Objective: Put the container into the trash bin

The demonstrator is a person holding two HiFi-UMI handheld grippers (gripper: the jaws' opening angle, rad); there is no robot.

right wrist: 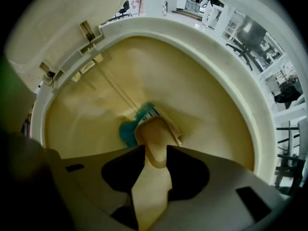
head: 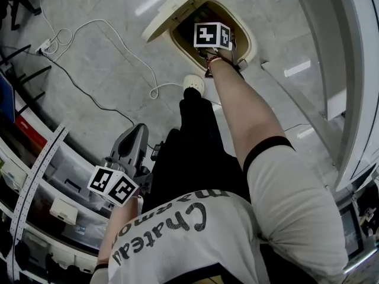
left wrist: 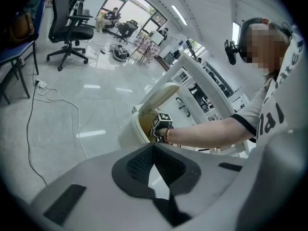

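From the head view, the right gripper (head: 220, 52) points straight down into the mouth of the trash bin (head: 251, 37), whose lid (head: 174, 7) is tipped up on the bin's far side. The left gripper (head: 136, 132) hangs well away from the bin, close to the person's body, with no part in the work.

In the left gripper view its pads meet at the tips with nothing between them. The bin stands across the floor ahead of it, with the other arm reaching into its opening.

In the right gripper view the jaws stand wide apart and grip nothing. The container (right wrist: 156, 131), a beige open-topped piece, sits just past the tips, inside the bin and beside a teal item (right wrist: 126, 131) near the bottom. Whether it rests there or is dropping cannot be told.

The step in hand looks like the release. To do it well, keep the jaws spread and lift straight up out of the opening, clear of the rim and the raised lid. Check that the container is fully below the rim before moving off.

The bin stands on a pale, glossy floor (head: 106, 81). A white cable (head: 118, 40) trails across it to one side of the bin. An office chair (left wrist: 72, 25) stands well beyond the bin, and shelving (head: 35, 188) lines the side away from it.
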